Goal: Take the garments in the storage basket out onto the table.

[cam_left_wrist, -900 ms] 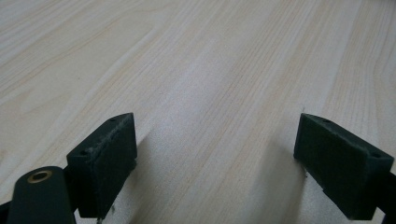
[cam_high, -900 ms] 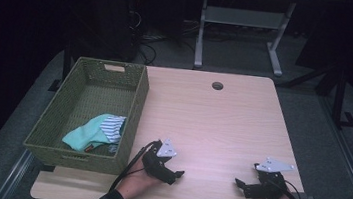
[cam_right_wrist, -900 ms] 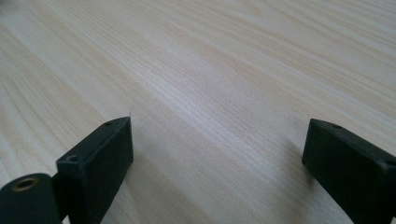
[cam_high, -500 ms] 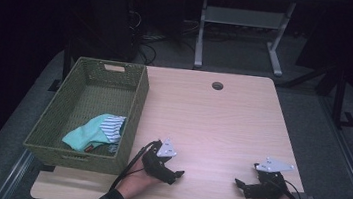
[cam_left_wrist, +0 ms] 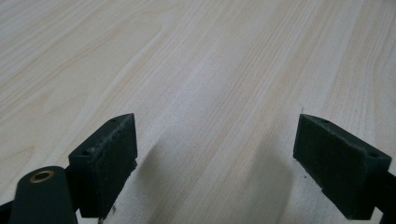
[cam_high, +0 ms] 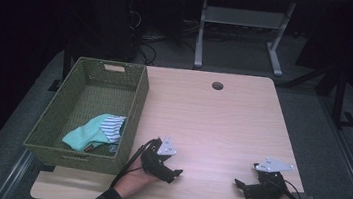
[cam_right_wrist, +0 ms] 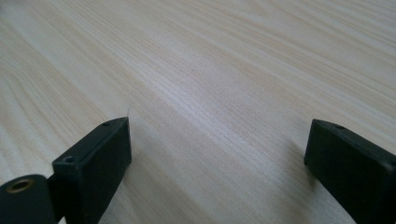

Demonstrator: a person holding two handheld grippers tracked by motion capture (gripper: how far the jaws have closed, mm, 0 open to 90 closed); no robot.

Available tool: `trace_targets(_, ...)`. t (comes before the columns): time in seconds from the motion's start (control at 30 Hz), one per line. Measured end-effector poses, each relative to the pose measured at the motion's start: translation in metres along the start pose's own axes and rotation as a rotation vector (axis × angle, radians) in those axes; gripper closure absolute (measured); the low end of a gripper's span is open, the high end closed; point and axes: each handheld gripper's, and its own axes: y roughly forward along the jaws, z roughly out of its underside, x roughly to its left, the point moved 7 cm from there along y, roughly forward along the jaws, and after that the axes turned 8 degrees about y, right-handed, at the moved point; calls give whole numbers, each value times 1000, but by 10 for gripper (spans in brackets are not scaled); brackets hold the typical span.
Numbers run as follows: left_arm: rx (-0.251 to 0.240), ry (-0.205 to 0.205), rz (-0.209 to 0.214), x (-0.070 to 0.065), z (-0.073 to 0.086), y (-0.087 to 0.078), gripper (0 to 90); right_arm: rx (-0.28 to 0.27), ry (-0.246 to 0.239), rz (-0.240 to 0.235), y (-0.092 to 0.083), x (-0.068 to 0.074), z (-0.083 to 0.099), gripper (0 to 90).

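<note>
Both grippers rest low on the light wooden table (cam_high: 212, 123) near its front edge. My left gripper (cam_high: 176, 172) lies just right of the green woven basket (cam_high: 133, 109), jaws pointing right. In the left gripper view its jaws stand wide apart over bare wood (cam_left_wrist: 215, 93), so the left gripper (cam_left_wrist: 217, 158) is open with nothing between its pads. My right gripper (cam_high: 238, 184) sits near the front right corner, jaws pointing left. The right gripper (cam_right_wrist: 217, 163) is open too, over plain tabletop. Folded cloth, teal with a striped part (cam_high: 95, 131), lies inside the basket.
The basket stands along the table's left side, reaching its front edge. A round cable hole (cam_high: 217, 85) sits near the far edge. Beyond the table stands a grey metal frame (cam_high: 239, 21) on a dark floor. A cable (cam_high: 129, 162) trails from the left gripper.
</note>
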Motion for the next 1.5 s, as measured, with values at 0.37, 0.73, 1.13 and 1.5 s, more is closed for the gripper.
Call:
trace_targets(0.37, -14, -20, 3, 4, -4, -8, 130, 0, -6, -4, 0, 1, 0, 66)
trace_targets(0.73, -19, -22, -7, 9, -8, -16, 130, 1, -10, -10, 0, 1, 0, 62)
trace_targets(1.13, -39, -35, -7, 14, -12, -21, 130, 1, -9, -12, 0, 2, 0, 62)
trace_targets(1.5, -53, -47, -1, 18, -17, -25, 131, 2, -10, -12, 0, 1, 0, 62)
